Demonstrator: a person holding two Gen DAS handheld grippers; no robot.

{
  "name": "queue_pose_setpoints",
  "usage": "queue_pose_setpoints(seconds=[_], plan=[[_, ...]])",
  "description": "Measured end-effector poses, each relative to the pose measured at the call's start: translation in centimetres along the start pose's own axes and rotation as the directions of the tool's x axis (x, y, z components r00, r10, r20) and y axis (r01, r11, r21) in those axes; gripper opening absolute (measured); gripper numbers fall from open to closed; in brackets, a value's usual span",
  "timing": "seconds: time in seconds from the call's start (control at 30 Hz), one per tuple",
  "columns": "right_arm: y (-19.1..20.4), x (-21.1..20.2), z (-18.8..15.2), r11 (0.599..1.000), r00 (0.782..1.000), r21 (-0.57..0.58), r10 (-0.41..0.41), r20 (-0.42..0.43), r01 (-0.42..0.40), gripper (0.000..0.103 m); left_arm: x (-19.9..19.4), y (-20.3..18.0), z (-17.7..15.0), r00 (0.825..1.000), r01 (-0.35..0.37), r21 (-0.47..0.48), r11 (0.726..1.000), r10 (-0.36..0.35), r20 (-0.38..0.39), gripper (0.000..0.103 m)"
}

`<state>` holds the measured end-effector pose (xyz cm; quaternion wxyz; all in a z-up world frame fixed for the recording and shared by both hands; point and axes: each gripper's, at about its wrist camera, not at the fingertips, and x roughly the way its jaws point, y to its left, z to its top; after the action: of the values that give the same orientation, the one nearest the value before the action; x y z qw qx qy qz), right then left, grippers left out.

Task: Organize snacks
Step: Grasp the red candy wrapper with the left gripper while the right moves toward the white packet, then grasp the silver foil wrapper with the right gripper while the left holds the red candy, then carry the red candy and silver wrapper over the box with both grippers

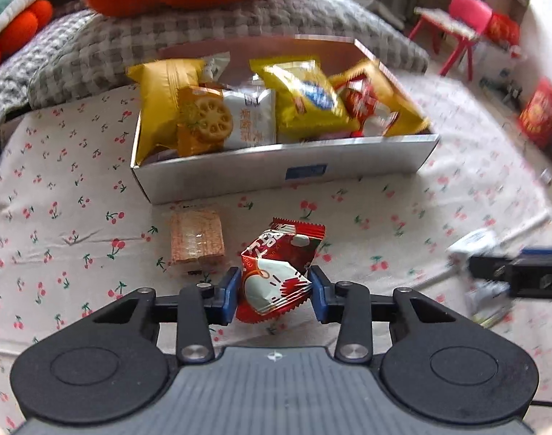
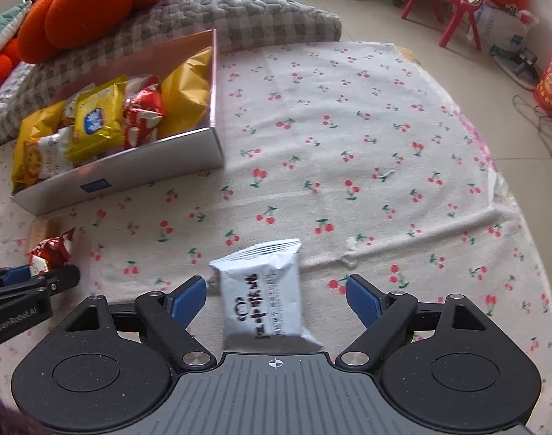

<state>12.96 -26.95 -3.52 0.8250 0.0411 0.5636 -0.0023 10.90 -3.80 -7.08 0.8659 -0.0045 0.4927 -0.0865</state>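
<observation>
Cherry-print cloth [image 2: 348, 127]: left gripper [image 1: 274, 291] pinches crinkly red packet [image 1: 279, 272]; right gripper [image 2: 276, 299] gapes around glossy white packet [image 2: 263, 293].

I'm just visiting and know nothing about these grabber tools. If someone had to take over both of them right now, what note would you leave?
Left gripper: pads pressed on the red snack packet, which sits on the cherry-print cloth.
Right gripper: open, the white packet lying between its fingers, not gripped.
Box: at the far side of the cloth, already holding several yellow, white and red packets.
Clear-wrapped wafer bar: loose on the cloth just in front of the box.
Done: most snacks boxed.
Left: put the red packet, the white packet and the wafer bar in the box.
</observation>
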Motion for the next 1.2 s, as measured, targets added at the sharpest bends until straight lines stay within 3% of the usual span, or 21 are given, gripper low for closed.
queue_pose_setpoints(seconds=[0.17, 0.33, 0.57, 0.63, 0.73, 0.8, 0.97, 1.2], plan=[[1.3, -0.1, -0.3, 0.997, 0.997, -0.019, 0.073, -0.039, -0.074, 0.086, -2.1, 1.5, 0.1, 0.997, 0.071, -0.085, 0.994, -0.068, 0.039, 0.037], [5.4, -0.3, -1.9, 0.961, 0.974, -0.191, 0.174, -0.144, -0.199, 0.086, -3.1, 3.7, 0.3, 0.995, 0.084, -0.167, 0.982, -0.072, 0.074, 0.037], [7.9, -0.8, -2.8, 0.93, 0.952, -0.245, 0.227, -0.204, -0.274, 0.084, -3.2, 4.9, 0.7, 0.995, 0.082, -0.214, 0.973, -0.068, 0.073, 0.037], [8.8, -0.2, -3.3, 0.924, 0.955, -0.289, 0.186, -0.233, -0.251, 0.082, -3.2, 5.0, 0.8, 0.995, 0.075, -0.216, 0.973, -0.059, 0.079, 0.037], [9.9, 0.1, -4.1, 0.912, 0.959, -0.347, 0.135, -0.25, -0.219, 0.073, -3.3, 5.3, 0.7, 0.995, 0.072, -0.221, 0.973, -0.055, 0.079, 0.037], [10.3, 0.0, -4.2, 0.905, 0.954, -0.349, 0.159, -0.254, -0.244, 0.059, -3.2, 5.4, 0.8, 0.996, 0.067, -0.221, 0.973, -0.051, 0.079, 0.037], [11.2, -0.1, -4.5, 0.893, 0.965, -0.396, 0.13, -0.226, -0.214, 0.037, -3.3, 5.7, 0.8, 0.995, 0.071, -0.226, 0.971, -0.054, 0.083, 0.037], [10.5, -0.8, -3.9, 0.9, 0.97, -0.378, 0.156, -0.187, -0.218, 0.035, -3.3, 6.0, 0.9, 0.995, 0.065, -0.241, 0.968, -0.045, 0.086, 0.037]])
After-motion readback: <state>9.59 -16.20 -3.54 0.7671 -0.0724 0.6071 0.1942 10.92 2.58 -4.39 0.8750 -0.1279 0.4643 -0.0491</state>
